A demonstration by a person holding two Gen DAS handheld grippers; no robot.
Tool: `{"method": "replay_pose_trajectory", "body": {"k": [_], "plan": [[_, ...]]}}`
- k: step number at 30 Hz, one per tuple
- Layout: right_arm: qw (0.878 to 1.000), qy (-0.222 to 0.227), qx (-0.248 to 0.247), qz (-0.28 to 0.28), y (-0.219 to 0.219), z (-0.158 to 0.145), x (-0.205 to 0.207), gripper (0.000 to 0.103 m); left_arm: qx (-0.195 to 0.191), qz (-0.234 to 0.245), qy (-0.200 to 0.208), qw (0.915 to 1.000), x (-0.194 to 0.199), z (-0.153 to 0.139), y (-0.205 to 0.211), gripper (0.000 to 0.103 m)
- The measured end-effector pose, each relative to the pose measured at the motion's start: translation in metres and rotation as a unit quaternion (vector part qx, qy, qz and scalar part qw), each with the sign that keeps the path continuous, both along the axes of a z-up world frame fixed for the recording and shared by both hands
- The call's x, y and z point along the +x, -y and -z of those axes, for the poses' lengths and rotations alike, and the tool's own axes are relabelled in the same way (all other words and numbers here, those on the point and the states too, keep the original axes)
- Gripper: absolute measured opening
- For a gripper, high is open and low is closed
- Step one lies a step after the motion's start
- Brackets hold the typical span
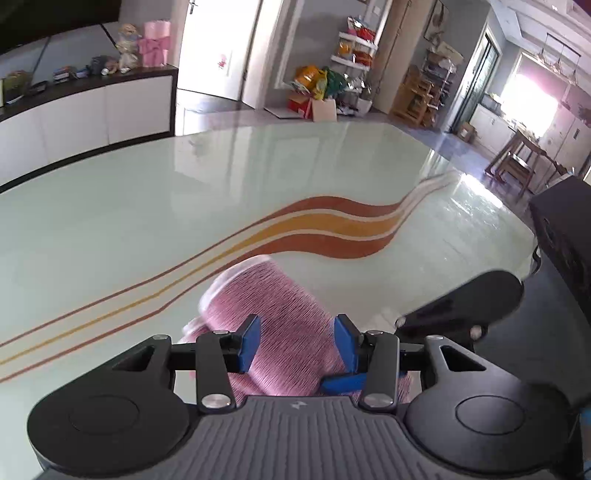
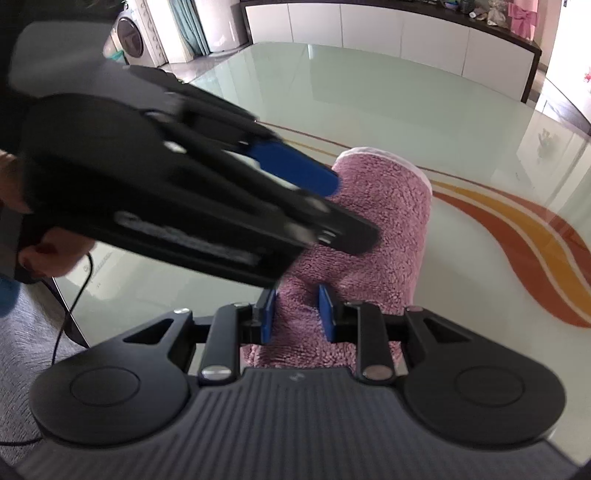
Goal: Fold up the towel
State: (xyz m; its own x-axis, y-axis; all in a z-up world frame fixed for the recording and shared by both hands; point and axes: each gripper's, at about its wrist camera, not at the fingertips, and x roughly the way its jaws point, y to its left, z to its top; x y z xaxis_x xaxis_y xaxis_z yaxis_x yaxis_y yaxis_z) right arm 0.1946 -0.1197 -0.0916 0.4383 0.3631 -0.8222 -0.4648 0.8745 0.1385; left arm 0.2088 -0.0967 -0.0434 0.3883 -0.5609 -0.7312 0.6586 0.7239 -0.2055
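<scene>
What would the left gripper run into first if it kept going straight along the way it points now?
Most likely the pink towel, which lies right between and ahead of the left gripper and its open blue pads. Past the towel there is only the glass table. Depth is hard to judge through the fisheye blur.

Glass table (image 1: pixel 147 206) (orange stripes), white sideboard (image 1: pixel 74 114), washing machine (image 2: pixel 129 33)

A home, open-plan living and dining area. Glossy glass table (image 1: pixel 147 206) with orange and yellow wave stripes (image 1: pixel 332 225). Beyond its far edge, a long white sideboard (image 1: pixel 85 107) with a dark top carrying a pink gift box (image 1: pixel 155 44) and small ornaments. White door (image 1: pixel 218 48), snack-stacked shelves (image 1: pixel 354 44), wooden dining chairs (image 1: pixel 517 162), washing machine (image 2: pixel 129 29) off the far left corner.
</scene>
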Motion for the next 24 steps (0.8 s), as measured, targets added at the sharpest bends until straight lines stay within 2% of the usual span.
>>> {"method": "replay_pose_trajectory", "body": {"k": [2, 4, 7, 11, 15, 16, 24], "plan": [[1.000, 0.002, -0.001, -0.002, 0.000, -0.001, 0.000, 0.026, 0.029, -0.008, -0.010, 0.9995, 0.012, 0.008, 0.006, 0.042], [1.000, 0.005, 0.000, -0.003, -0.001, -0.001, 0.000, 0.028, 0.033, -0.017, -0.019, 0.9991, 0.016, 0.012, 0.006, 0.042], [1.000, 0.011, -0.003, -0.004, -0.002, -0.002, -0.002, 0.028, 0.017, -0.035, -0.039, 0.9985, 0.021, 0.016, 0.001, 0.042], [0.999, 0.034, 0.004, -0.008, 0.000, -0.009, -0.011, 0.027, 0.016, -0.041, -0.044, 0.9981, 0.024, 0.019, -0.003, 0.043], [0.998, 0.032, 0.046, 0.010, 0.023, -0.025, -0.020, 0.023, 0.020, -0.043, -0.041, 0.9981, 0.025, 0.022, -0.001, 0.042], [0.998, 0.032, 0.047, 0.014, 0.026, -0.027, -0.022, 0.020, 0.021, -0.042, -0.040, 0.9981, 0.025, 0.021, -0.001, 0.042], [0.998, 0.023, 0.047, 0.020, 0.026, -0.029, -0.036, 0.020, 0.027, -0.044, -0.036, 0.9980, 0.025, 0.022, 0.004, 0.043]]}}
